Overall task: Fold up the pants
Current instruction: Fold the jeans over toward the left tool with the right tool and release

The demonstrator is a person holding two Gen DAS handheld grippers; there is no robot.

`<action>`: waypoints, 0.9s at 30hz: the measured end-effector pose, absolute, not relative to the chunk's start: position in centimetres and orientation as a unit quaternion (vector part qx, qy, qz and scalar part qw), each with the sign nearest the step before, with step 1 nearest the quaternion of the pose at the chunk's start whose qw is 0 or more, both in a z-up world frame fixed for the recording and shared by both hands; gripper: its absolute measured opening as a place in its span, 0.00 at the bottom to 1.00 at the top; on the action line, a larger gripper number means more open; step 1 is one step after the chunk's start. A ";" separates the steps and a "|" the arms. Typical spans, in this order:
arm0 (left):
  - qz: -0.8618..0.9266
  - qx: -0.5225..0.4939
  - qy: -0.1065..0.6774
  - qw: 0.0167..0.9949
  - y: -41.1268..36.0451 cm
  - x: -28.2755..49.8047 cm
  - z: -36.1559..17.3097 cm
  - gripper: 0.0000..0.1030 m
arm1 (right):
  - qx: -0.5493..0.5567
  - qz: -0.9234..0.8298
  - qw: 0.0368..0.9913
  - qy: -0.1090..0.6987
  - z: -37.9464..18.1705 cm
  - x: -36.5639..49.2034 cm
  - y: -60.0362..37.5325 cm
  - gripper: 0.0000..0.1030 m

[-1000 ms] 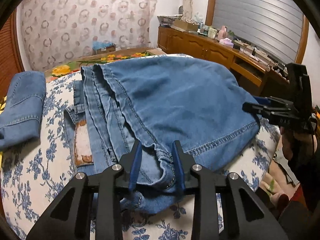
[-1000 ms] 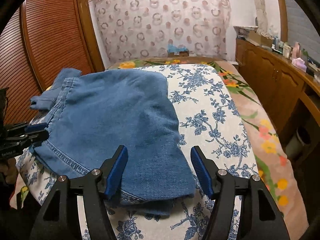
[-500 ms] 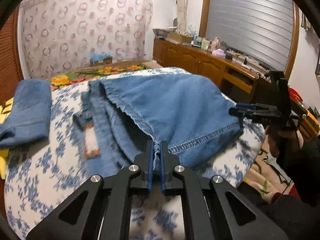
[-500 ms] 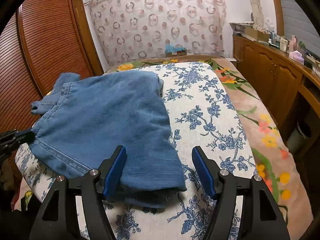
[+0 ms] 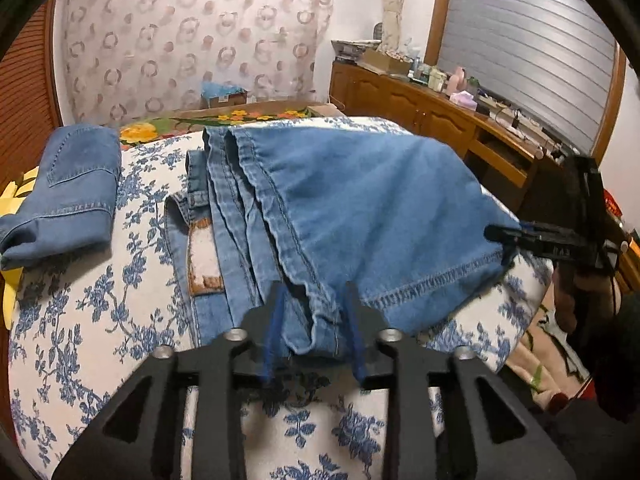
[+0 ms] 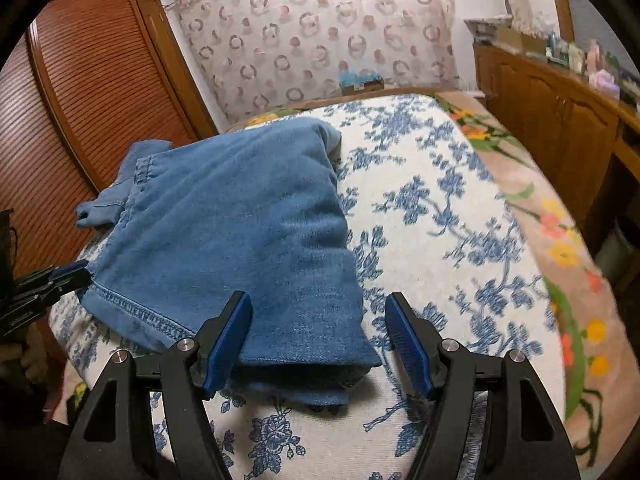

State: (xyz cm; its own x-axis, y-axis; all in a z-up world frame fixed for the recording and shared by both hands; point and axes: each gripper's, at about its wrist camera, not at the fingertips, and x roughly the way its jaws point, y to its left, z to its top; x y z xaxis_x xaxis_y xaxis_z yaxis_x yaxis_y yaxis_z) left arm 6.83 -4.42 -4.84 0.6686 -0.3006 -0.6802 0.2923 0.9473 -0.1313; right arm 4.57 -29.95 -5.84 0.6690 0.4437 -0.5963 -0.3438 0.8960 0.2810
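Note:
The blue denim pants point(image 5: 360, 216) lie folded on the bed with the blue-flowered white cover point(image 5: 88, 312). My left gripper point(image 5: 316, 312) is open, its fingers on either side of the near corner of the pants' hem. My right gripper point(image 6: 318, 320) is open around the other near corner of the pants point(image 6: 240, 232). In the left wrist view the right gripper point(image 5: 496, 236) sits at the right corner of the pants. In the right wrist view the left gripper point(image 6: 68, 276) sits at the left corner.
A second folded denim piece point(image 5: 68, 192) lies at the left of the bed. A wooden sideboard point(image 5: 432, 116) with small items runs along the right wall. A slatted wooden wardrobe point(image 6: 80, 120) stands at the left. A patterned curtain point(image 6: 320, 32) hangs behind the bed.
My left gripper was shut on the hem corner half a second ago and now stands open. The pants have settled flat on the bed. My right gripper stays open.

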 end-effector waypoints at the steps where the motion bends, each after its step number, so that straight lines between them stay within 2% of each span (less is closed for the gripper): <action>1: -0.162 -0.006 0.371 0.914 -4.5 6.9 -4.8 0.48 | 0.072 0.216 0.911 0.344 -5.8 4.6 -29.9 0.69; 2: -0.162 -0.006 0.367 0.916 -4.6 7.1 -4.6 0.48 | 0.073 0.218 0.910 0.344 -5.9 4.5 -29.6 0.64; 3: -0.162 -0.002 0.362 0.918 -4.8 7.3 -4.4 0.48 | 0.078 0.228 0.907 0.345 -5.9 4.4 -29.5 0.54; 5: -0.160 0.003 0.363 0.918 -5.1 7.7 -4.4 0.48 | 0.082 0.237 0.903 0.348 -6.0 4.3 -29.2 0.45; 6: -0.160 0.004 0.364 0.917 -5.3 7.9 -4.4 0.48 | 0.079 0.238 0.905 0.344 -5.8 4.2 -29.1 0.36; 9: -0.152 0.008 0.372 0.916 -5.5 8.3 -4.8 0.48 | 0.075 0.247 0.911 0.322 -4.6 3.6 -29.1 0.24; 19: -0.141 -0.001 0.358 0.923 -3.1 7.3 -3.5 0.48 | 0.036 0.277 0.926 0.256 1.4 2.8 -26.3 0.21; 27: -0.114 -0.020 0.342 0.933 1.3 5.9 -2.4 0.48 | 0.017 0.341 0.914 0.220 5.1 3.2 -20.5 0.20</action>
State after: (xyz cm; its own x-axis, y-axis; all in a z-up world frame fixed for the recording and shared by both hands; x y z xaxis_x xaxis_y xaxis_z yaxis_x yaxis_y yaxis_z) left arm 5.85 1.33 -2.41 0.7404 -0.2269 -0.6327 0.1992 0.9731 -0.1159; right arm 3.23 -20.53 5.13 0.6708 0.6302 -0.3910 -0.6148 0.7674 0.1821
